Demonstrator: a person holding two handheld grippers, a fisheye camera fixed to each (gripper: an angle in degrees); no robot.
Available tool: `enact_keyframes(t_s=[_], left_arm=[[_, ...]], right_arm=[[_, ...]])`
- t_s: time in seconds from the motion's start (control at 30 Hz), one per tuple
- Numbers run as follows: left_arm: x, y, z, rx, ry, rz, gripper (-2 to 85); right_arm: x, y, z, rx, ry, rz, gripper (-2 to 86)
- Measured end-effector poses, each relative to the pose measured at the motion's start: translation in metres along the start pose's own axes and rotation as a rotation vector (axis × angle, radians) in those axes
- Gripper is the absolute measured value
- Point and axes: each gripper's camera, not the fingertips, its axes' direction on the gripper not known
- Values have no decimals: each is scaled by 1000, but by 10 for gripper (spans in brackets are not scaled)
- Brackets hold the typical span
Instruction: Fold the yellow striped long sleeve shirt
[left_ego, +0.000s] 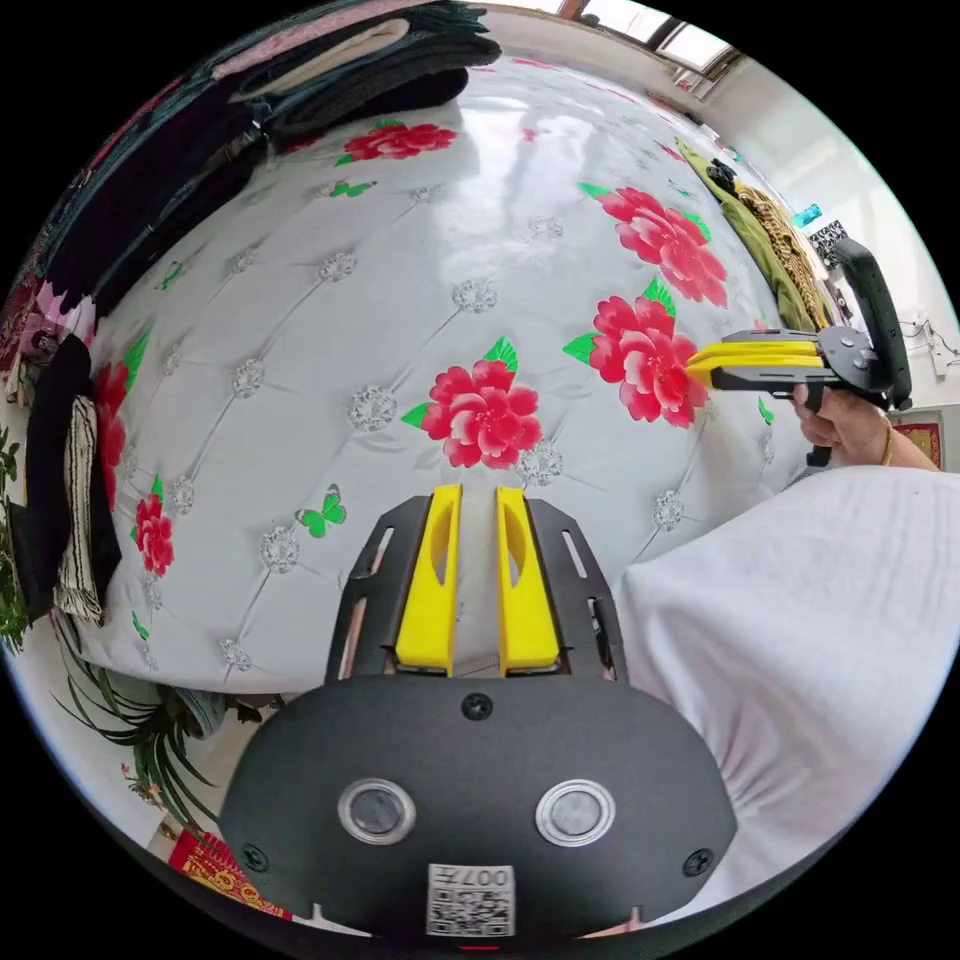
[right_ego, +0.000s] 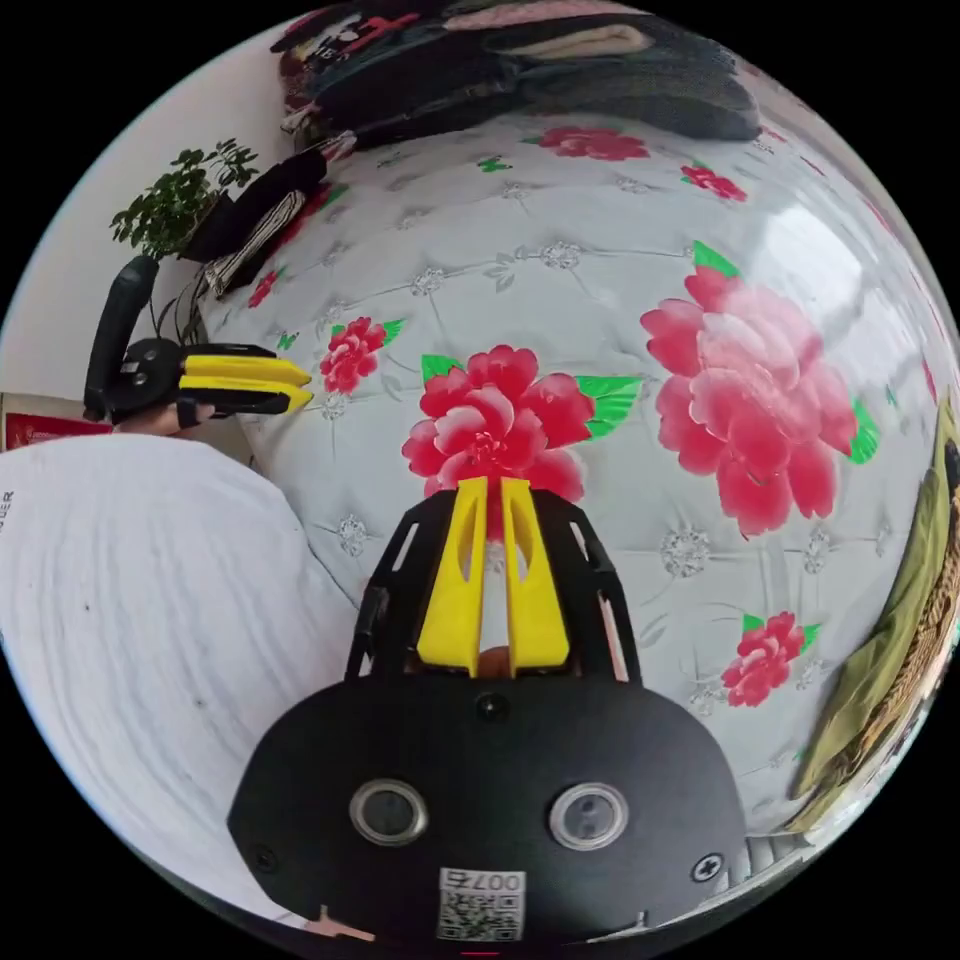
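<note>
The yellow striped shirt (left_ego: 778, 232) lies crumpled with an olive green garment at the far right edge of the bed, and it runs along the bed's right rim in the right gripper view (right_ego: 925, 640). My left gripper (left_ego: 478, 492) hovers over the flowered bed cover (left_ego: 400, 300), jaws a narrow gap apart and empty. It shows from the side in the right gripper view (right_ego: 303, 385). My right gripper (right_ego: 494, 483) has its jaws nearly touching, with nothing between them. In the left gripper view it (left_ego: 697, 366) hangs above a red flower, well short of the shirt.
A stack of dark folded clothes (left_ego: 350, 70) lies at the head of the bed (right_ego: 520, 70). Dark clothes with a striped piece (left_ego: 70, 500) hang over the left edge. A potted plant (left_ego: 150, 720) stands beside the bed. The person's white top (left_ego: 820, 620) is close to both grippers.
</note>
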Motion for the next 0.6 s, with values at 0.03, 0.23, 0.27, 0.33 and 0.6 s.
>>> enact_keyframes(t_s=[0.03, 0.23, 0.27, 0.33, 0.6], left_arm=[[7, -1, 0, 6, -21, -4, 61], [24, -3, 3, 15, -76, -39, 58], [25, -4, 4, 13, -75, -52, 58], [26, -4, 6, 13, -70, -80, 57], [39, 9, 16, 54, -127, -248, 49]], right_arm=[[26, 9, -26, 96, 23, 82, 35], [208, 105, -166, 446, 270, 699, 81], [225, 117, -178, 461, 295, 759, 85], [276, 159, -218, 503, 387, 933, 97], [384, 206, -214, 237, 353, 1111, 84]])
